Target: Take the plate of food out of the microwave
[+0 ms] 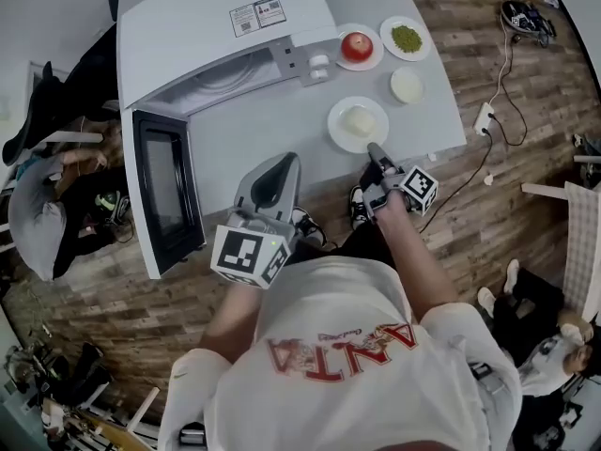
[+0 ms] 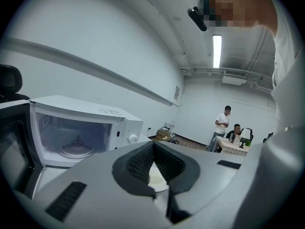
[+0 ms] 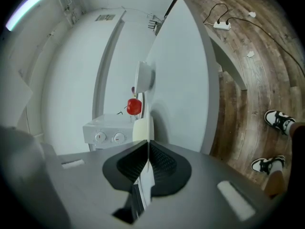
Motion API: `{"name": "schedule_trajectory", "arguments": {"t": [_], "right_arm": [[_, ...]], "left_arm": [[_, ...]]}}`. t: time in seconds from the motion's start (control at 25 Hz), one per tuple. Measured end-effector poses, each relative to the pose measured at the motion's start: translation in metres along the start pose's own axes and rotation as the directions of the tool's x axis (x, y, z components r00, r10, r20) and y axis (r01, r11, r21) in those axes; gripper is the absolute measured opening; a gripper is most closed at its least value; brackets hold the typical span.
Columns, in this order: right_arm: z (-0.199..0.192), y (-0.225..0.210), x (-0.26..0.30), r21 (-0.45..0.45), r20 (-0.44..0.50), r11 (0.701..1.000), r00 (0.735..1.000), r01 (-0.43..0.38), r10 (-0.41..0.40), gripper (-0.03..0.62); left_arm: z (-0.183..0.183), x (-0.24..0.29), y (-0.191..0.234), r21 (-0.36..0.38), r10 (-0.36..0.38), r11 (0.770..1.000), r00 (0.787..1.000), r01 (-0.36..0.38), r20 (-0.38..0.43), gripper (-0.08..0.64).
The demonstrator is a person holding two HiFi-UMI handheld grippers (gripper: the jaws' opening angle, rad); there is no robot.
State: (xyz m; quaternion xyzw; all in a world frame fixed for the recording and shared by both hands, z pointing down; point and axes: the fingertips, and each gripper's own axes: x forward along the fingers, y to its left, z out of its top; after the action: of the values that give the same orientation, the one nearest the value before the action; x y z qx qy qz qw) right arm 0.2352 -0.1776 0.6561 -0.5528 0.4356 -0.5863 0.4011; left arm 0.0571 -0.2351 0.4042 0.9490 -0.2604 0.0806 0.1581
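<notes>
Trouble, by my judgement, lay in the release: right tongs were clamped on the near rim of the plate of food, which sat on the bench outside the open microwave, close to the bench's front edge. Drawing back before the jaws let go could drag the plate off that edge, or tip it and spill the white food. Left tongs were together and empty, so nothing backed up that thin grip
</notes>
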Motion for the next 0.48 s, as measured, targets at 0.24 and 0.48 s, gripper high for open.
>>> {"name": "schedule_trajectory", "arguments": {"t": [0.24, 0.48], "right_arm": [[0.001, -0.004, 0.001, 0.004, -0.051, 0.998, 0.997, 0.064, -0.064, 0.015], [-0.008, 0.007, 0.002, -0.230, -0.174, 0.966, 0.972, 0.115, -0.157, 0.134]], "left_arm": [[-0.001, 0.004, -0.002, 0.003, -0.006, 1.000, 1.000, 0.006, 0.000, 0.009], [0.004, 0.002, 0.001, 0.004, 0.001, 1.000, 1.000, -0.001, 0.011, 0.009]]}}
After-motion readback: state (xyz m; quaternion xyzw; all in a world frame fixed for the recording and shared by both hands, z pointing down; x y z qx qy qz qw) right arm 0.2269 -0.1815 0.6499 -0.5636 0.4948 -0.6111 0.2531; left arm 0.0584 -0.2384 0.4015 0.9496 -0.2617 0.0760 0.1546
